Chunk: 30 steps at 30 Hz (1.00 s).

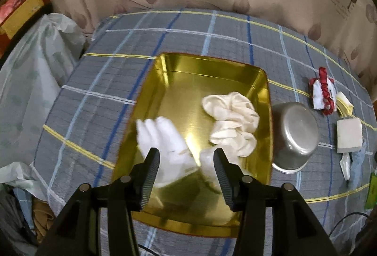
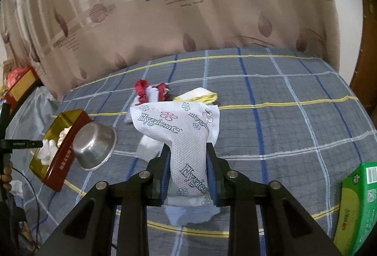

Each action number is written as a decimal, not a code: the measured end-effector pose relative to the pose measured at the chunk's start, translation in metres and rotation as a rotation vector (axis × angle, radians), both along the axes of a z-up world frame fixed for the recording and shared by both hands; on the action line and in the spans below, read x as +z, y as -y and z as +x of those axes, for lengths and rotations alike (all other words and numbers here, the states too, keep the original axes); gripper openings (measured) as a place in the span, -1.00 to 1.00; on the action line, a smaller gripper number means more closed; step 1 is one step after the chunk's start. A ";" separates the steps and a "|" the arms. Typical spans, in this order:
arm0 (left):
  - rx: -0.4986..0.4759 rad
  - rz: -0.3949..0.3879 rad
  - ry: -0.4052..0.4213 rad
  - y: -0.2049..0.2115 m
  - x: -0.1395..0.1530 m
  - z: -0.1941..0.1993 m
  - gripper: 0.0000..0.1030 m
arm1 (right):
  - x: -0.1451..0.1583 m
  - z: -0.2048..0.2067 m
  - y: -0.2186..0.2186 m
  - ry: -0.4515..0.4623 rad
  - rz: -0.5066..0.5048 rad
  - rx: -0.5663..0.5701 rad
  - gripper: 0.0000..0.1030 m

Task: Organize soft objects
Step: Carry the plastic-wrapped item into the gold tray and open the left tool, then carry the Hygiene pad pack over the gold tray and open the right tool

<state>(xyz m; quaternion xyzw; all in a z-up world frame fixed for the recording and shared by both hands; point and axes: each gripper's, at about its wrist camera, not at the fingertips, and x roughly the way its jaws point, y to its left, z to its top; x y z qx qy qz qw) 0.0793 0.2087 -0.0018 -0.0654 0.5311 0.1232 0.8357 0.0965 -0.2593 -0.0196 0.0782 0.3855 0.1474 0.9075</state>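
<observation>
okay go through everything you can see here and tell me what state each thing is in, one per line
Left gripper: open, over the tin.
Right gripper: shut on the Hygiene packet.
Gold tin: open, lidless.
White glove: in the tin.
Cream cloth: crumpled in the tin.
Steel bowl: upside down beside the tin.

We see bed cover [image 1: 188, 29], grey plaid, blue, white, yellow lines, filling centre. At 12 o'clock we find beige curtain [image 2: 188, 10], leaf print, lettering. At 3 o'clock in right view, wooden door frame [image 2: 367, 62]. Light dim, warm.
</observation>
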 end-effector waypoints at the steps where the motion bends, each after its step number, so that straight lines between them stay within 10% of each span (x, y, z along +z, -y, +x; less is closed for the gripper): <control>1: 0.005 0.002 0.003 -0.003 0.000 -0.002 -0.06 | 0.001 -0.001 -0.003 0.002 -0.004 0.006 -0.51; 30: 0.100 0.066 0.047 -0.067 0.001 -0.057 -0.06 | 0.028 0.001 -0.266 -0.012 -0.068 0.518 -0.51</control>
